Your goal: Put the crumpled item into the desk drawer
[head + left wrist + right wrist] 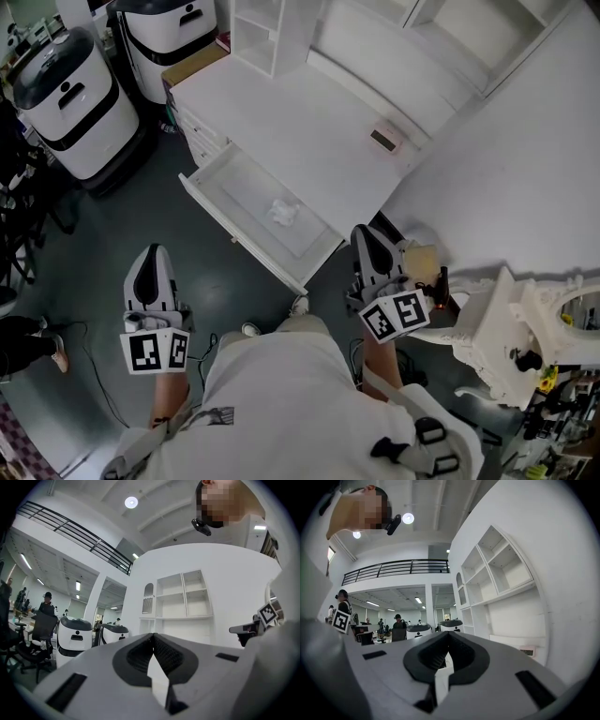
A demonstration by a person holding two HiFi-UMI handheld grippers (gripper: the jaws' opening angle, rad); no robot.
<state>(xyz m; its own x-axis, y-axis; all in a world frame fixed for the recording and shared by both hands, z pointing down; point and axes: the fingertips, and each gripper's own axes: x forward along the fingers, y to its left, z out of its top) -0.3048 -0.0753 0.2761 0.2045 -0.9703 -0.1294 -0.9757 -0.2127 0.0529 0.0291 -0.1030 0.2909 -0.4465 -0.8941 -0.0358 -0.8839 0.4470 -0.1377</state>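
Observation:
A crumpled white item [283, 212] lies inside the open drawer [217, 208] of the white desk [309, 131]. Nothing holds it. My left gripper [153, 250] hovers over the dark floor, left of the drawer and close to the person's body. Its jaws are shut and empty, meeting at the tip in the left gripper view [153, 637]. My right gripper [367, 232] sits just past the drawer's near right corner, below the desk edge. It is shut with nothing in it, and its tip [448, 634] faces the room and the white shelves.
Two white-and-black machines [70, 98] [173, 37] stand at the upper left beside the desk. A small pink device [384, 141] rests on the desktop. An ornate white chair [506, 323] is at the right. People sit and stand in the far room [46, 603].

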